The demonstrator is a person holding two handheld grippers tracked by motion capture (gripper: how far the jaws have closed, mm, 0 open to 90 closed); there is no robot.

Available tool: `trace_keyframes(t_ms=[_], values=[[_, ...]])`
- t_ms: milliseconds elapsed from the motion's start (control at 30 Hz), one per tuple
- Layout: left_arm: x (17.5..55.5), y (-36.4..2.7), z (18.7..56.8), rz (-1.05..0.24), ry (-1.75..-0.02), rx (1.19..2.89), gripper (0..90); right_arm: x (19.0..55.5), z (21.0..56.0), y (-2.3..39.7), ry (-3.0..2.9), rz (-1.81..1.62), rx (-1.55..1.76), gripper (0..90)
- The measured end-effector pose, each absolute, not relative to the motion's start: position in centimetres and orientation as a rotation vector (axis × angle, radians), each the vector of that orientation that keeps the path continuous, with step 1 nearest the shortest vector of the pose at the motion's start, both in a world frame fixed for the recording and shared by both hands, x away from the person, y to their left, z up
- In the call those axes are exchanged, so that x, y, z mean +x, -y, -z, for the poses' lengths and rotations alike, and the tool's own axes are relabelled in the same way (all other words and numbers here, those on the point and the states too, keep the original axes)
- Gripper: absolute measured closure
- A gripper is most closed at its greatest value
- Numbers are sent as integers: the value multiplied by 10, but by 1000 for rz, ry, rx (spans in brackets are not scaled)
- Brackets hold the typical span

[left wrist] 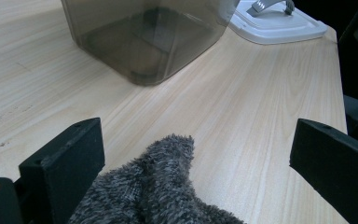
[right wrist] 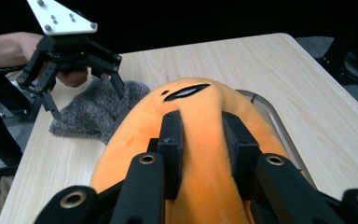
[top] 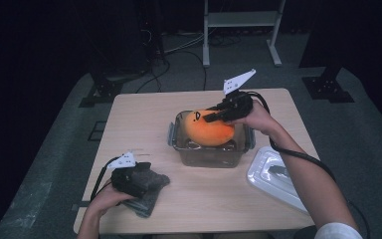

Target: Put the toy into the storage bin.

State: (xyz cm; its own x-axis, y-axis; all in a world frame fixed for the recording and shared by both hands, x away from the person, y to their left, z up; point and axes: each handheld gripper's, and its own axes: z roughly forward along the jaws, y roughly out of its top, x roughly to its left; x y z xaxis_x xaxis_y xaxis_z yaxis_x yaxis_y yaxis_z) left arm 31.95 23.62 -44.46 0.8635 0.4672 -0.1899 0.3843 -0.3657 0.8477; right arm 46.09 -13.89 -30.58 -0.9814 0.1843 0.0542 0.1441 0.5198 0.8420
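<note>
Counter [top: 144, 114]: clear bin [top: 211, 157] mid-counter, lid [top: 273, 179] off beside it. Orange plush [top: 210, 130] sits in the bin's mouth, bulging above the rim. Probably light, soft, squashy: pinch a fold on top. Right tool [right wrist: 200, 140] clenched on that fold. Left tool [left wrist: 193, 158] released over grey cloth [top: 149, 191], near the bin.

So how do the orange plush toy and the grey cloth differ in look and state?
The plush toy is bright orange, rounded and bulky; the cloth is dull grey, flat and crumpled. The toy sits in the clear box, pinched by the right gripper; the cloth lies on the bare table, between the open jaws of the left gripper, which do not press it. Both look soft and fuzzy.
</note>
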Motion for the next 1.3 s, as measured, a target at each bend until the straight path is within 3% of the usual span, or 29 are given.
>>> trace_keyframes(t_ms=[1300], values=[[319, -237, 444, -99, -624, 1995, 23, 476, 339, 130, -2770, -1424, 338, 709]])
